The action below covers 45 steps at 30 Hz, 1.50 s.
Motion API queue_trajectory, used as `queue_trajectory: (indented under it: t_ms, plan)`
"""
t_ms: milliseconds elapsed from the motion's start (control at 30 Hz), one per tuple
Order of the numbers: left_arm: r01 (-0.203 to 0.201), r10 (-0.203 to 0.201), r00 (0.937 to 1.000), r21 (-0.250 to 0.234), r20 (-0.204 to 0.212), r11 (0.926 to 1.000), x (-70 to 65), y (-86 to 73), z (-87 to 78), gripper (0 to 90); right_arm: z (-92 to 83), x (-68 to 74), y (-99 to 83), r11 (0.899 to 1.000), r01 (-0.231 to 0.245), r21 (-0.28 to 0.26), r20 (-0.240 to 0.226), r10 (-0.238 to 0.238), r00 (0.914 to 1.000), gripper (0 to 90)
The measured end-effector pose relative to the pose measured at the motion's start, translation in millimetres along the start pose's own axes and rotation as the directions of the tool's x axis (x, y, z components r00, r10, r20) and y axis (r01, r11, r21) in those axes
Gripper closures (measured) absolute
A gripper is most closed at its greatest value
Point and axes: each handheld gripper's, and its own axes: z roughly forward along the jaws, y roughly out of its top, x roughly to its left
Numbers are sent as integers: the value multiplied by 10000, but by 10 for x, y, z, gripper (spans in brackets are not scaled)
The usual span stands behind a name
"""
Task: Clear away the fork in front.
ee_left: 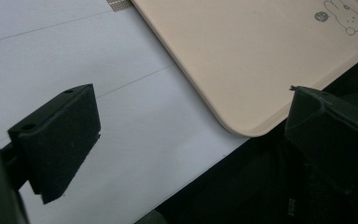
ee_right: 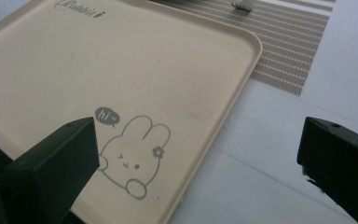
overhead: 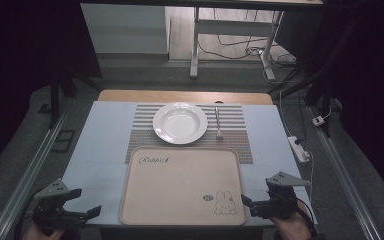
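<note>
A beige rabbit-print tray (overhead: 180,182), bare inside, is flanked at its near corners by the left gripper (overhead: 87,202) and right gripper (overhead: 245,201), jaws spread wide. Beyond it, an unfilled white plate (overhead: 180,123) is set on a striped placemat (overhead: 235,135).

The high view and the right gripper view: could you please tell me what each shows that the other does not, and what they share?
High view alone: the white plate, the whole fork, the left gripper and the right gripper as seen from above, one at each near corner of the tray. Right gripper view alone: a close look along its own open jaws at the "hi" speech bubble. Shared: the beige tray, its rabbit drawing and the striped placemat.
</note>
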Motion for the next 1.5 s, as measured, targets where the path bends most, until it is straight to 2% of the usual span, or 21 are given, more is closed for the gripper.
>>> queue_trajectory:
  t_ms: [333,500,567,700,1033,1200,1500]
  plan:
    - [87,-87,10000,4,-5,10000,8,0,2,35,141,-49,122,9994,328,53,-188,-327,9993,0]
    - [134,-134,9999,10,-12,9999,12,0,2,34,252,-90,187,9999,159,20,-653,-157,9977,0]
    - [148,-148,9999,6,-7,9999,14,0,1,34,318,-94,221,9990,448,78,-746,-441,9962,0]
    - [181,-181,9998,2,3,9998,18,-1,0,34,370,-91,260,9980,584,252,-683,-565,9961,0]
    - [255,-255,9997,-3,44,9997,28,-1,1,33,540,-112,451,9953,906,327,-380,-893,9953,0]
    - [271,-271,9996,-14,52,9996,29,-2,0,33,707,-135,558,9930,1046,544,-186,-1037,9944,0]
    - [288,-288,9995,8,95,9996,35,-1,1,33,982,-276,713,9886,1219,887,815,-1292,9883,0]
